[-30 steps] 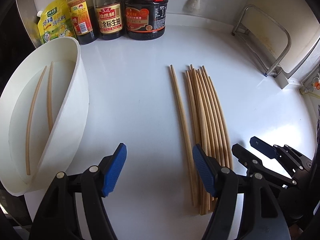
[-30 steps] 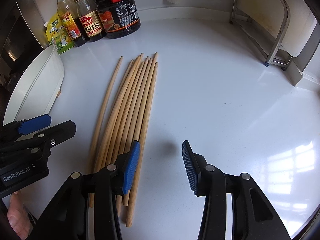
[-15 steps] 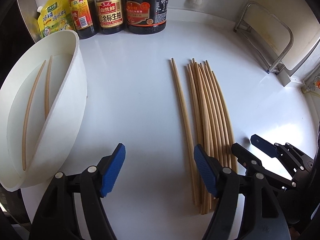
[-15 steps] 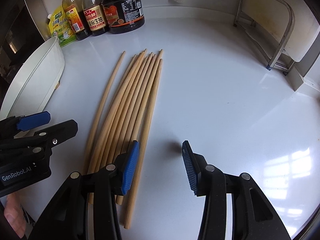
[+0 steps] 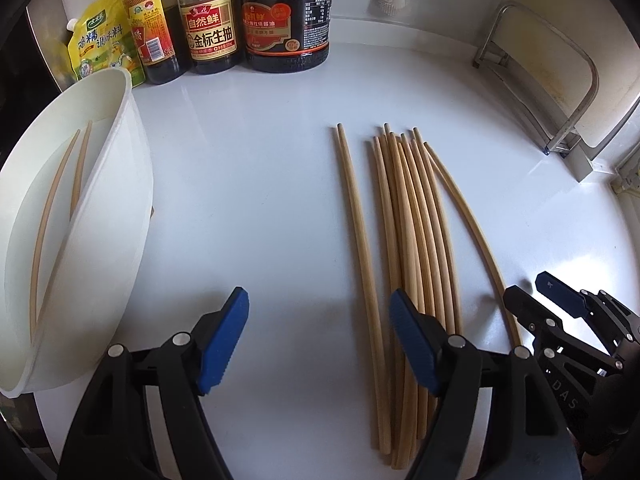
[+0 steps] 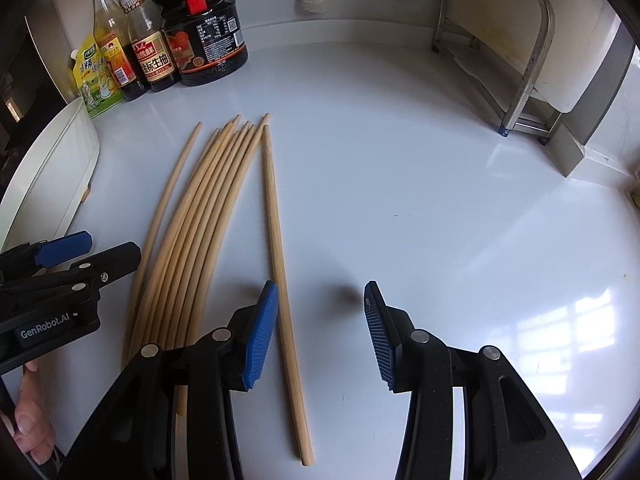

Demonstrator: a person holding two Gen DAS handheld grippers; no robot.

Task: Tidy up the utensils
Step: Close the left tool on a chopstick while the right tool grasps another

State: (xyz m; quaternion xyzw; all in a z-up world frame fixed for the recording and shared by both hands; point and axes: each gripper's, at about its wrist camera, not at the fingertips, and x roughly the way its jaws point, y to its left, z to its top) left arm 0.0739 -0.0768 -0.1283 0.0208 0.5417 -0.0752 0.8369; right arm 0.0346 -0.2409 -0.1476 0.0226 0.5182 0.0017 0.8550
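Several wooden chopsticks (image 5: 404, 220) lie in a bundle on the white counter, also in the right wrist view as a bundle (image 6: 200, 208). One chopstick (image 6: 276, 240) lies splayed off the bundle's right side, its near part between the jaws of my right gripper (image 6: 320, 328), close to the left pad. The pads do not press it, so the gripper is open. My left gripper (image 5: 320, 344) is open over bare counter, just left of the bundle. A white container (image 5: 120, 200) at the left holds two chopsticks (image 5: 48, 220).
Sauce bottles (image 5: 212, 20), a dark jar (image 5: 286, 20) and a yellow pouch (image 5: 100, 44) stand along the back wall. A metal rack (image 6: 512, 60) occupies the back right. A person's fingers (image 6: 28, 428) show at the lower left edge.
The rightmost chopstick has swung away from the bundle, its near end now to the right and between the right gripper's jaws. The left gripper has barely moved.
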